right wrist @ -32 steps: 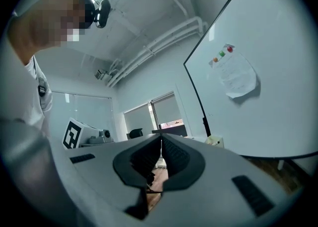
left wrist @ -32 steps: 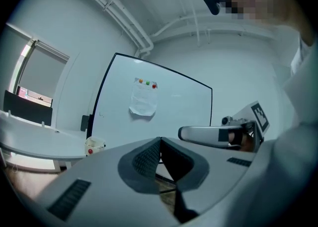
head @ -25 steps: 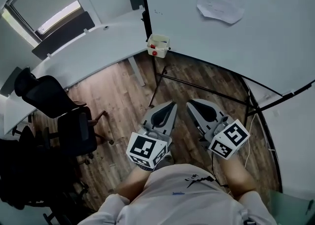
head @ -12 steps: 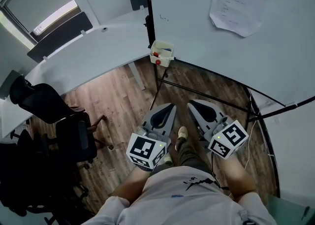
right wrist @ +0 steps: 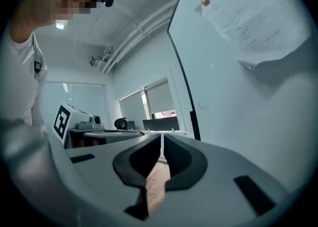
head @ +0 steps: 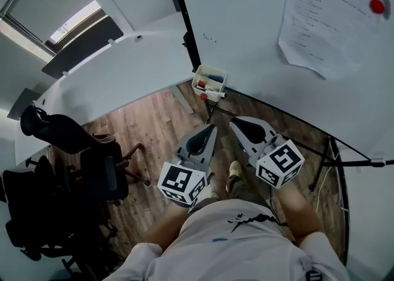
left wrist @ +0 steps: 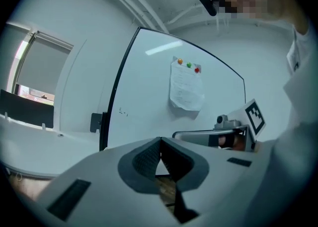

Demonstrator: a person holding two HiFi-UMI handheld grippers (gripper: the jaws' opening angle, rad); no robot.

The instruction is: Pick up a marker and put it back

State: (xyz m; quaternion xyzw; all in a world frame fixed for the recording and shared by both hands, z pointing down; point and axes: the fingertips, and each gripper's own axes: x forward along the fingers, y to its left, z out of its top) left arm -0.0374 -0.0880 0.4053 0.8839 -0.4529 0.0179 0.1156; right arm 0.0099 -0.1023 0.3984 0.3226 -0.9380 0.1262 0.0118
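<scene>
Left claw, right claw — both closed, empty — near marker tray.

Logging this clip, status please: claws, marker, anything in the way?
Left claw shut, empty. Right claw shut, empty. Markers lying in the tray at the whiteboard edge, none picked up. Path to tray looks open.
</scene>
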